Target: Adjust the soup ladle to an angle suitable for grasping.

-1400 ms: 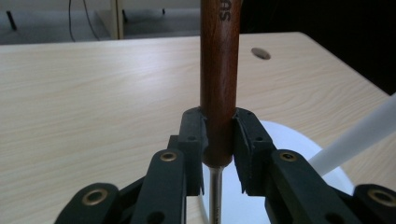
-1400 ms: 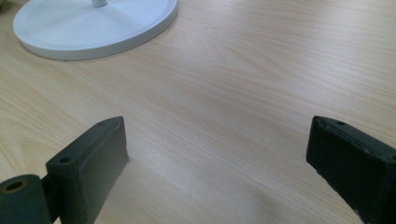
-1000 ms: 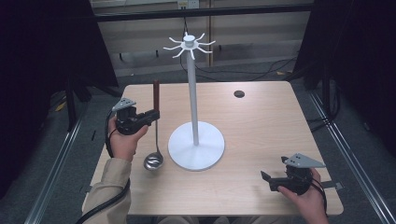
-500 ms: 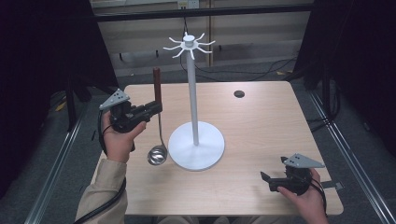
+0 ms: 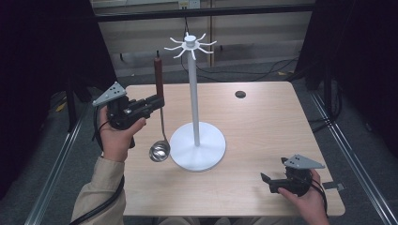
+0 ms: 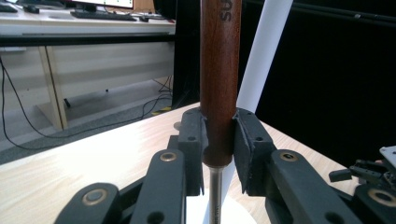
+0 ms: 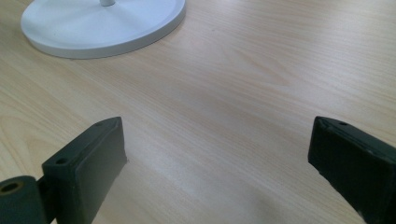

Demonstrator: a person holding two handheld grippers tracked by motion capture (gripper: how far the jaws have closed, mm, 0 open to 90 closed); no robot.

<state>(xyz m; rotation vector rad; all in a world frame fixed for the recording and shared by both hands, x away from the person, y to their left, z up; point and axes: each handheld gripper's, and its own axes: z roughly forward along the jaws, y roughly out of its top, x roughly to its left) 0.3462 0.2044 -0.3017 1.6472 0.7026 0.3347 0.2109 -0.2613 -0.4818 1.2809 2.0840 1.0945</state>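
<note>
Your left hand-held gripper (image 5: 157, 101), clamped on the ladle (image 5: 159, 151), has lifted it higher beside the stand (image 5: 196, 140), while your right hand-held gripper (image 5: 267, 183) stays wide open.

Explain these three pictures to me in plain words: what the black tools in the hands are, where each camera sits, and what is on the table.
A person sits at a wooden table and holds a hand-operated claw in each hand; there is no robot arm. The high view looks down from above. The other two cameras ride on the claws and look along their black jaws.

The left claw is shut on the brown wooden handle of a ladle, held upright with its metal bowl hanging low beside the white stand. That stand has a round base and a ring of hooks on top.

The right claw rests low near the table's front edge, jaws wide open, holding nothing. A small dark disc lies farther back.
</note>
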